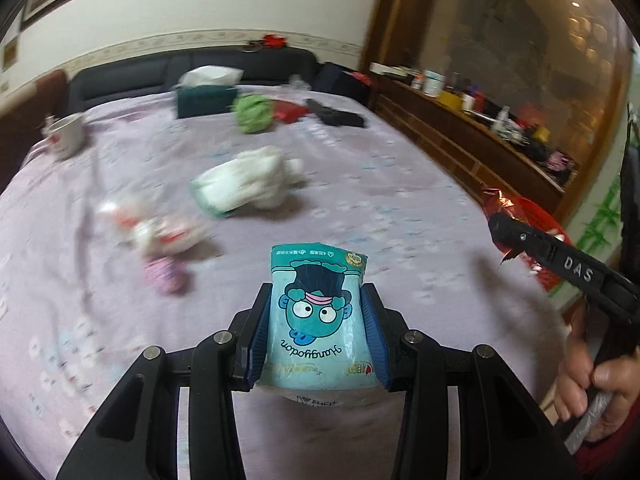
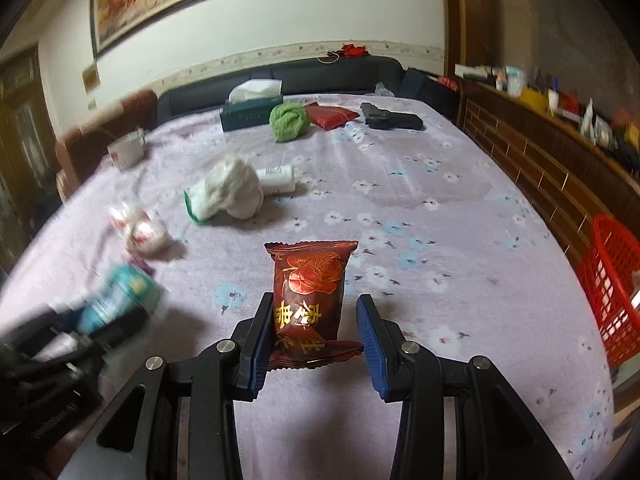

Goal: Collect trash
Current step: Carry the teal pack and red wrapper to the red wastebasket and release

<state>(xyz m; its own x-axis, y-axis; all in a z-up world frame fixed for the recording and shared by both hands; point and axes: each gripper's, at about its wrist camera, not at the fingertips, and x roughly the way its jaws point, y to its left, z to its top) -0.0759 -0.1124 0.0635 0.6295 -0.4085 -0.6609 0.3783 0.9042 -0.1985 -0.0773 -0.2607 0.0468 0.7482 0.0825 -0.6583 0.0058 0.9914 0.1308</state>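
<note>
The left gripper is clamped on a teal plastic tissue packet with a cartoon face, held upright between its blue pads above the near part of the lilac flowered bed. To its right, the right gripper holds a dark red foil snack wrapper printed with a rose; the wrapper leans against the left pad, its crimped bottom edge reaching the right one. A red plastic mesh basket stands off the bed's right edge.

On the bed, a tissue box lies at the back, a towel mid-bed, a basket off its right edge.
</note>
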